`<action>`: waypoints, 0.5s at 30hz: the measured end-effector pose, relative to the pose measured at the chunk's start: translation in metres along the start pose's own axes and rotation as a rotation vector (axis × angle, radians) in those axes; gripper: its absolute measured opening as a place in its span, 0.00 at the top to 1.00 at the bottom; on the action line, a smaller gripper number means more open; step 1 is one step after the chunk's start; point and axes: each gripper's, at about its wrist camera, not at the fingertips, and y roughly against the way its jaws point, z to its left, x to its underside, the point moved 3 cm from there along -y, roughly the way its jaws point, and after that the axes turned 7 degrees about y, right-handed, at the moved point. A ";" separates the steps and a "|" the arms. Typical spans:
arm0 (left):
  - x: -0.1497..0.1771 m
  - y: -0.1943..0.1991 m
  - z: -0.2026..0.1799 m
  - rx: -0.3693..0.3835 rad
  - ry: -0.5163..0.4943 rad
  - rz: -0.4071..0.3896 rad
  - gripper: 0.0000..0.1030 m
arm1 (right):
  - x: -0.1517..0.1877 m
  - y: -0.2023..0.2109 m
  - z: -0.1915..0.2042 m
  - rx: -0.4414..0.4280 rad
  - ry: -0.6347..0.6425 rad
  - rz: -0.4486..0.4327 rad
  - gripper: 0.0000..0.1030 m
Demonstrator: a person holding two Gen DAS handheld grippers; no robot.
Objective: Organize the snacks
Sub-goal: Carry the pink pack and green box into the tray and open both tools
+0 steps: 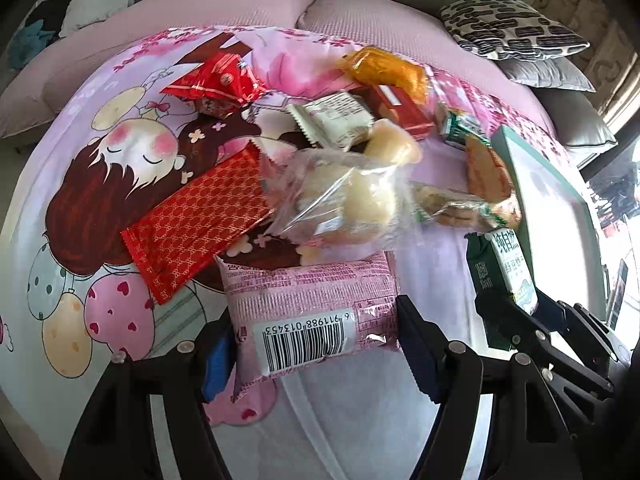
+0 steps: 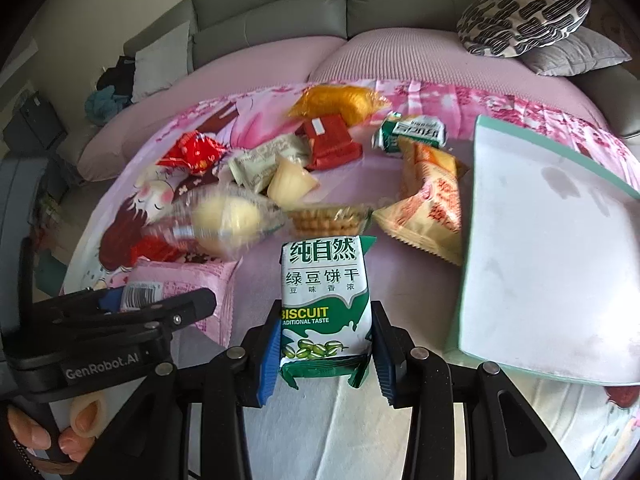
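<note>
A green-and-white foil biscuit packet (image 2: 324,308) is clenched upright between the blue pads of the right gripper (image 2: 325,354), the jaws drawn narrow against its two sides and its crimped lower edge hanging just below the pads. In the left wrist view the same packet (image 1: 506,270) is seen edge-on and partly cut off by the black fingers.

Left of that packet, a pink plastic snack pouch with a white barcode label (image 1: 308,312) is held across its width by the left gripper (image 1: 316,352), whose jaws stand about half apart; the pouch's near edge appears pinched against the blue pad, though the contact on the other side is hard to make out. The left hand (image 2: 60,428) is only partly shown, wrapped round the black handle.

Beyond the biscuit packet, a clear crinkled bag of pale round buns (image 1: 352,196) is blurred. Further left of it lies a flat red patterned foil wrapper (image 1: 200,220). Just right of the biscuit packet rests a white rectangular tray with a teal rim (image 2: 476,184), its far corner cut off. Everything lies on a pink cartoon-printed cloth (image 1: 100,128).
</note>
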 end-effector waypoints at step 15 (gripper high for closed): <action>-0.015 0.044 -0.052 0.066 -0.064 -0.085 0.28 | -0.008 0.049 -0.050 0.058 -0.116 -0.104 0.59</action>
